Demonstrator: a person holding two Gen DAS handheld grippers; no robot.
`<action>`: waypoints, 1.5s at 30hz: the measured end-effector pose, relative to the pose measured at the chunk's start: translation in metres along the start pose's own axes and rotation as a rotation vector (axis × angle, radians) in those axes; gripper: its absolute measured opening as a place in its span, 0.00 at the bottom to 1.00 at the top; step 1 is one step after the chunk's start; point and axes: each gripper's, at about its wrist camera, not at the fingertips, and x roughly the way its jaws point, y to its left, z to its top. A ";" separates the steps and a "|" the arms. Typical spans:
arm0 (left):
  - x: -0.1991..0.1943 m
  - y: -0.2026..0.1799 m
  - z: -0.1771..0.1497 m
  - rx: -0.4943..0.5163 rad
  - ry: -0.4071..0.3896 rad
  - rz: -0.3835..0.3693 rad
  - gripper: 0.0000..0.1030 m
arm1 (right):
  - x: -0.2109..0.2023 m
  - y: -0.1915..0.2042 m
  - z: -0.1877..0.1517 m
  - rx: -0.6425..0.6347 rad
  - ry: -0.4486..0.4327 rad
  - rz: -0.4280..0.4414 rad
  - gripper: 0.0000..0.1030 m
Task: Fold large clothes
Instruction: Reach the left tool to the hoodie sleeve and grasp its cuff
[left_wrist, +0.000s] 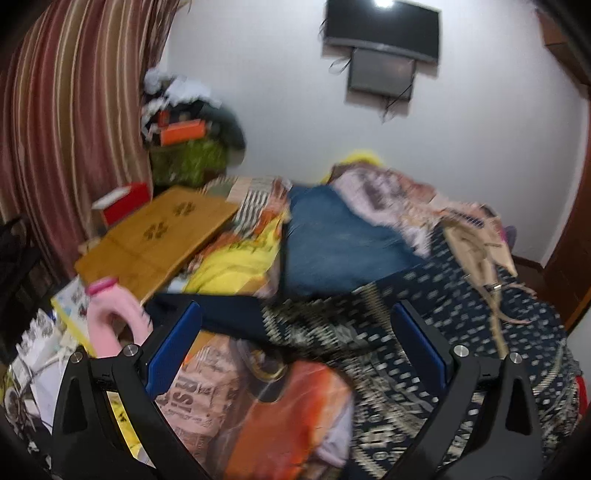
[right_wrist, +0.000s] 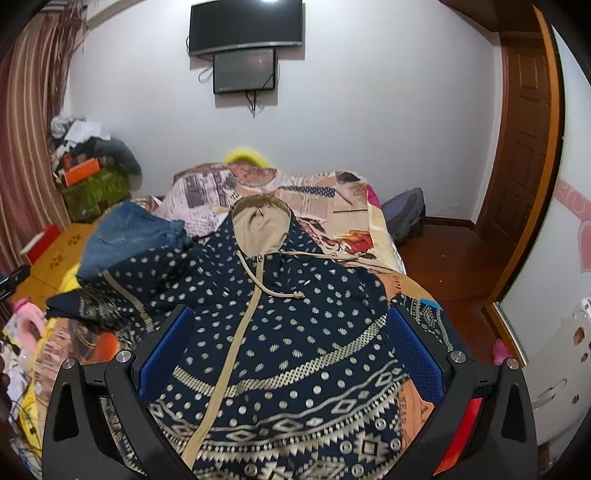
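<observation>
A navy hooded jacket (right_wrist: 295, 332) with white dots, patterned bands, a tan hood and a tan zip lies spread on the bed, hood toward the far wall. Its left sleeve looks bunched at the left. My right gripper (right_wrist: 291, 314) is open above the jacket's lower body, holding nothing. My left gripper (left_wrist: 295, 310) is open above the jacket's left side (left_wrist: 424, 350) and the bedspread, holding nothing. The left wrist view is blurred by motion.
Folded blue jeans (left_wrist: 340, 240) and a yellow garment (left_wrist: 236, 262) lie on the bed to the left. A wooden lap table (left_wrist: 155, 236), a pink bottle (left_wrist: 110, 317) and papers sit at the left. Boxes pile by the curtain. A backpack (right_wrist: 404, 214) sits on the floor beside a door.
</observation>
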 end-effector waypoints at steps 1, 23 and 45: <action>0.012 0.009 -0.005 -0.013 0.026 0.003 1.00 | 0.006 0.001 0.001 -0.003 0.011 -0.001 1.00; 0.180 0.165 -0.065 -0.559 0.368 -0.053 0.48 | 0.088 0.028 -0.006 -0.071 0.185 -0.005 1.00; 0.158 0.153 -0.021 -0.458 0.263 -0.034 0.03 | 0.081 0.031 -0.003 -0.110 0.180 -0.023 1.00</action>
